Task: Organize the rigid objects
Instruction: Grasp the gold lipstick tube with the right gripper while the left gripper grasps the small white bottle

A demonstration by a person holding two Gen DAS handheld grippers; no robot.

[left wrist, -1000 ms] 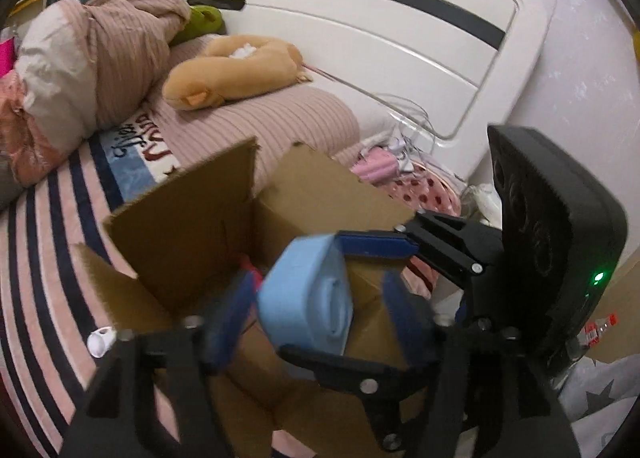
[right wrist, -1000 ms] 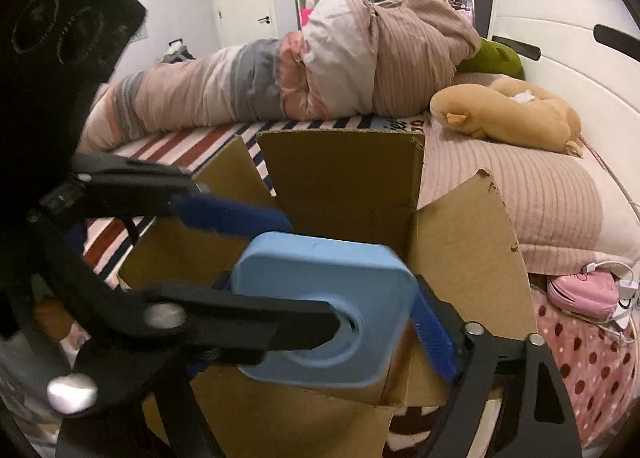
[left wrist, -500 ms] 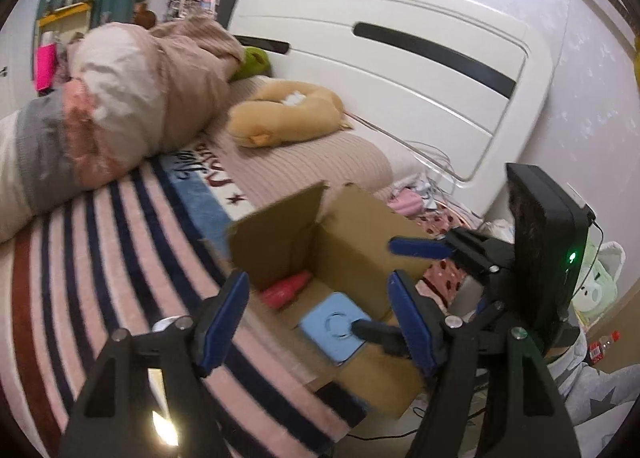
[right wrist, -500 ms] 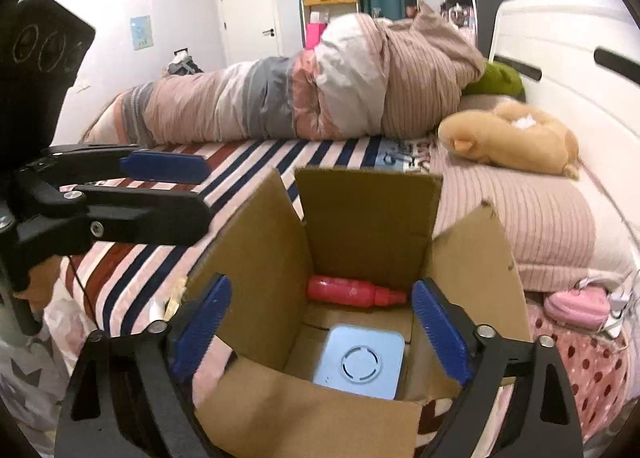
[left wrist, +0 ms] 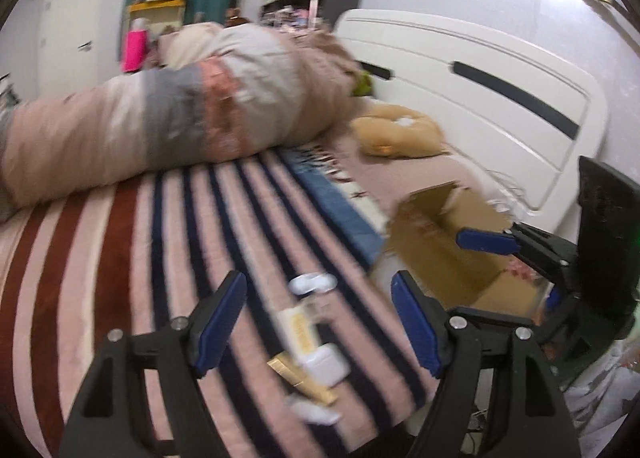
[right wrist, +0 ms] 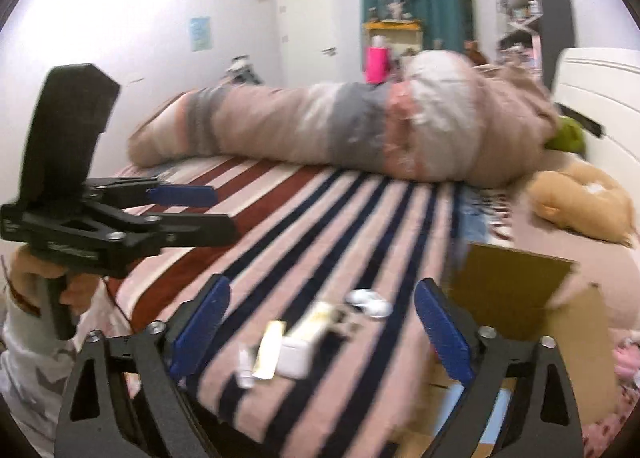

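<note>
Both grippers hang open and empty above the striped bedspread [left wrist: 120, 258]. Seen from the left wrist, the left gripper [left wrist: 316, 322] has its blue pads spread wide, and the cluster of small rigid items sits in the lower middle of the frame, right between and just past the pads: a white case [left wrist: 326, 368], a gold flat bar [left wrist: 300, 378] touching it on the lower left, a yellow-white packet [left wrist: 298, 328] just above, and a small white oval piece [left wrist: 312, 283] farther up. Motion blur hides finer detail.

From the right wrist, the right gripper [right wrist: 320, 332] is equally wide apart, and the same cluster lies low in the frame between its pads, with the white case [right wrist: 294, 358] nearest and the gold flat bar [right wrist: 269, 350] beside it on the left. The bar's long axis runs roughly along the view, pointing away from the gripper and tilted slightly right, so the pads would close across its narrow width.

The cardboard box [right wrist: 516, 290] stands open at the right of the right wrist view, close to that gripper's right pad; in the left wrist view the cardboard box [left wrist: 440, 242] is at right centre, beyond the right gripper [left wrist: 486, 241].

Judging by this, both grippers face the cluster about equally, but the right one is nearer the box, so it seems better placed for the carry.
</note>
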